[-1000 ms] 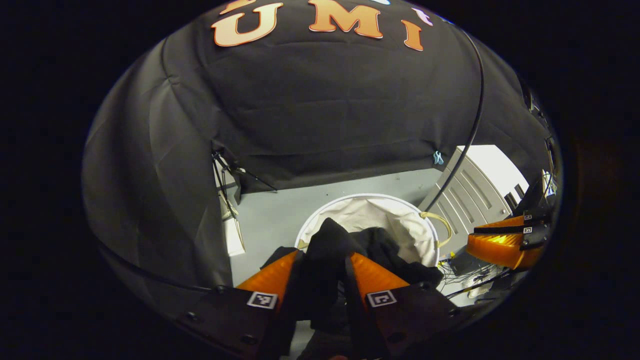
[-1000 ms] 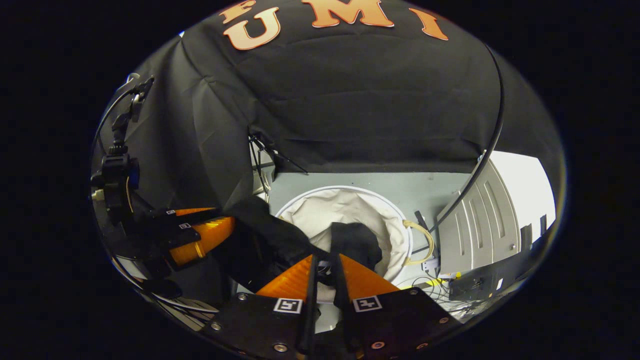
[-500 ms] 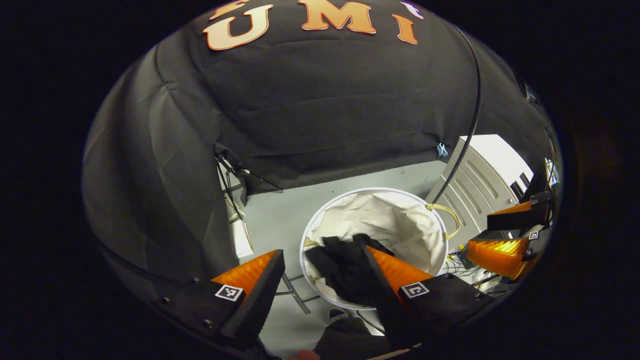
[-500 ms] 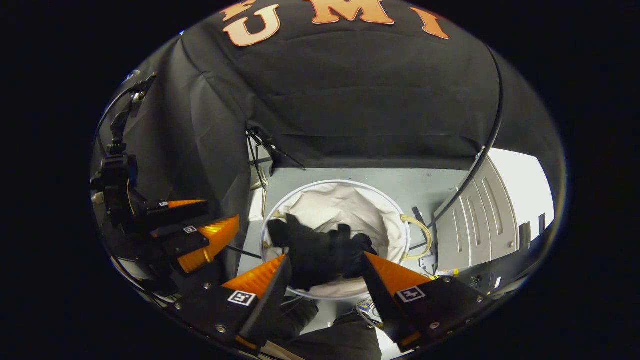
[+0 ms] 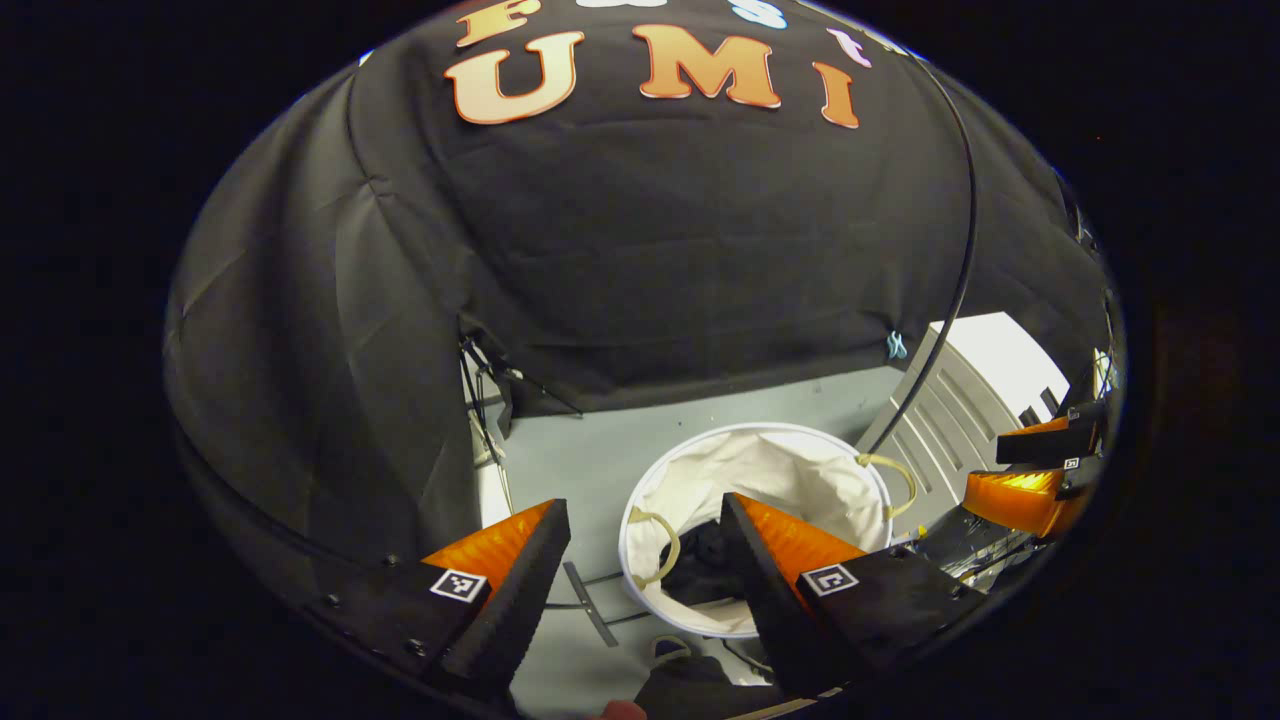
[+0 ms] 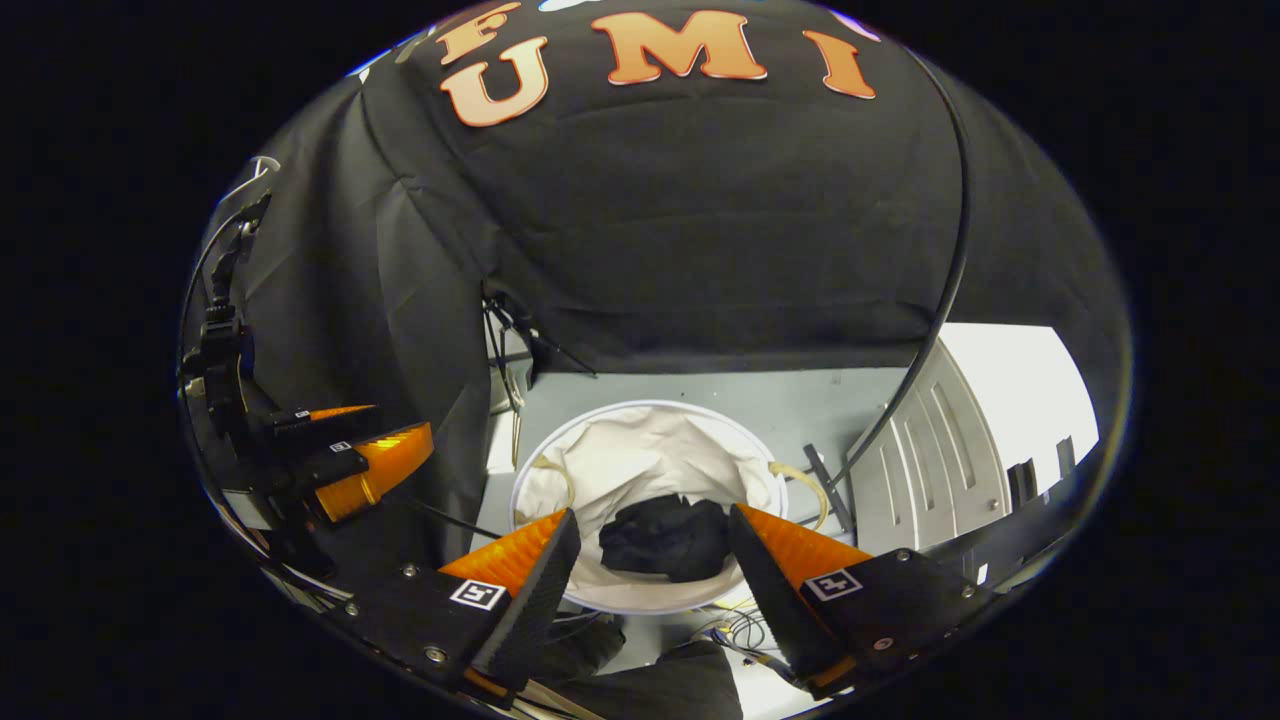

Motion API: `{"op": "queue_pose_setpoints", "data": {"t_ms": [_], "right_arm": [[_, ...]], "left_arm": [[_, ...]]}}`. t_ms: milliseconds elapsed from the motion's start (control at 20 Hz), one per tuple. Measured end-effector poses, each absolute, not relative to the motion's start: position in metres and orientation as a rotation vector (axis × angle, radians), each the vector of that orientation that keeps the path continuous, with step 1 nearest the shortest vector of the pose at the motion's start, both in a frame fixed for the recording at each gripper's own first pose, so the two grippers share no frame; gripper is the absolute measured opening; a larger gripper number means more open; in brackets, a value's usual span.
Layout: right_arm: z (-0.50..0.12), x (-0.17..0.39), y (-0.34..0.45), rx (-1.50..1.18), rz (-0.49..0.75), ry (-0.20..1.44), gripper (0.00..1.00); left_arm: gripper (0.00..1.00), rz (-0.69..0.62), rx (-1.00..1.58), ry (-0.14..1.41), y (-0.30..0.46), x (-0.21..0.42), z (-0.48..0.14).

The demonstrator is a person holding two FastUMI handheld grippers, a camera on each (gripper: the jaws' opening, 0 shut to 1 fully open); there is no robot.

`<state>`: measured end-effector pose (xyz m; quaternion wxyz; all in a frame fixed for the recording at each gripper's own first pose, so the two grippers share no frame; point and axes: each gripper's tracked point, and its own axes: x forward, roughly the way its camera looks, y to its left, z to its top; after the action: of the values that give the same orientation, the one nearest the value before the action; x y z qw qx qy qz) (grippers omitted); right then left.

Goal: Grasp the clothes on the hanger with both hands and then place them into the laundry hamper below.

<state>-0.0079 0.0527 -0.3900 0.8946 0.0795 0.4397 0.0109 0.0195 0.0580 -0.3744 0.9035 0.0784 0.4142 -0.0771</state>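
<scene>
1. Since a second ago both grippers have let go of the black clothes [image 6: 665,537]; then each pair of fingers pinched the cloth, now the garment lies bunched at the bottom of the hamper [image 6: 640,462].
2. Left gripper [image 5: 640,535], left gripper view: fingers spread wide apart, nothing between them. Grey floor [image 5: 580,455] and hamper rim show through the gap. Dark cloth [image 5: 705,560] is partly hidden behind the right-hand finger, inside the white liner.
3. Hamper [image 5: 790,470]: round, white lining, pale loop handles on two sides, standing on the floor near the black cloth wall.
4. Right gripper [image 6: 652,530], right gripper view: fingers also wide apart and empty, held above the hamper, the clothes seen straight between them.
5. Far left of the right gripper view: the left gripper [image 6: 365,455] again, fingers parted. Far right of the left gripper view: the right gripper [image 5: 1035,470], likewise parted.
6. Right side: black cable [image 6: 945,300] running down the wall, grey ribbed panel [image 6: 935,460] leaning by the hamper.
</scene>
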Motion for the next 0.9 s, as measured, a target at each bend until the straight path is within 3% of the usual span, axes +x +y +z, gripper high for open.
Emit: {"op": "queue_pose_setpoints", "data": {"t_ms": [900], "right_arm": [[-0.11, 0.064, 0.025, 0.046, -0.031, 0.337, 0.93]], "left_arm": [[0.96, -0.157, 0.003, 0.367, 0.017, 0.1, -0.139]]}}
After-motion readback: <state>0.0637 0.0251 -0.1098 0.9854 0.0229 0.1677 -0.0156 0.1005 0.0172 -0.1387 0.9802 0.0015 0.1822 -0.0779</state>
